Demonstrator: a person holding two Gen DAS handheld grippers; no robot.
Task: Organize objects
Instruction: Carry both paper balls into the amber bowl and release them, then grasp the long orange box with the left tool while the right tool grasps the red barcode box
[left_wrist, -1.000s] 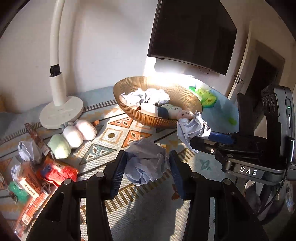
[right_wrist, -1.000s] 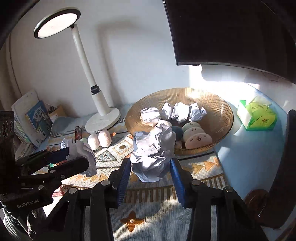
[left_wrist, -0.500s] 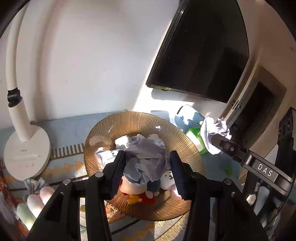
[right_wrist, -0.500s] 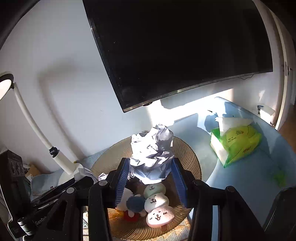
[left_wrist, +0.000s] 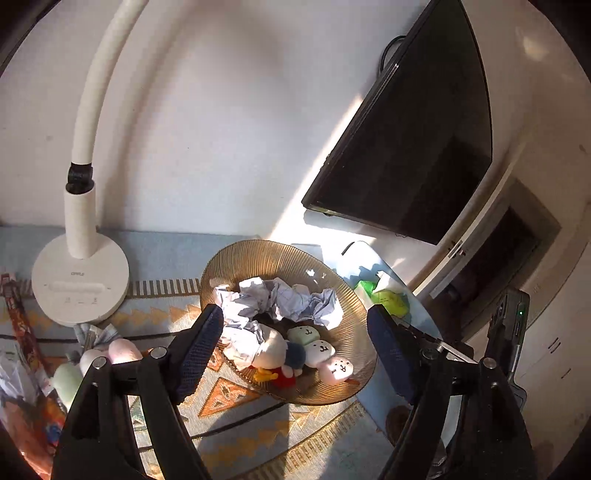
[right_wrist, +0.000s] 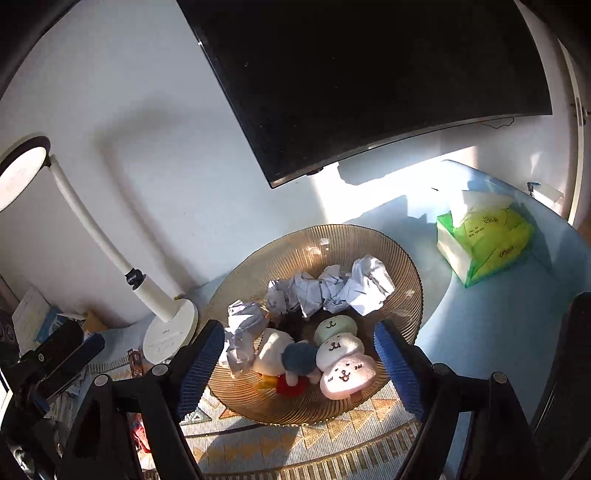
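Observation:
A ribbed amber bowl (left_wrist: 258, 254) (right_wrist: 402, 258) stands on the patterned mat. It holds several crumpled paper balls (left_wrist: 288, 299) (right_wrist: 325, 288) and small plush toys (left_wrist: 317, 350) (right_wrist: 343, 354). My left gripper (left_wrist: 295, 350) is open and empty, above the bowl's near side. My right gripper (right_wrist: 299, 365) is open and empty too, over the bowl's front. Part of the right gripper shows at the right of the left wrist view, and the left gripper shows at the lower left of the right wrist view (right_wrist: 55, 354).
A white desk lamp (left_wrist: 79, 280) (right_wrist: 166, 332) stands left of the bowl. A green tissue pack (right_wrist: 484, 236) (left_wrist: 384, 295) lies to the right. Plush toys (left_wrist: 110, 354) and snack packets (left_wrist: 22, 332) lie at the left. A dark screen (right_wrist: 369, 74) hangs on the wall.
Both grippers carried crumpled paper balls over the bowl and opened. The balls now lie in the bowl, and both pairs of jaws are wide apart.

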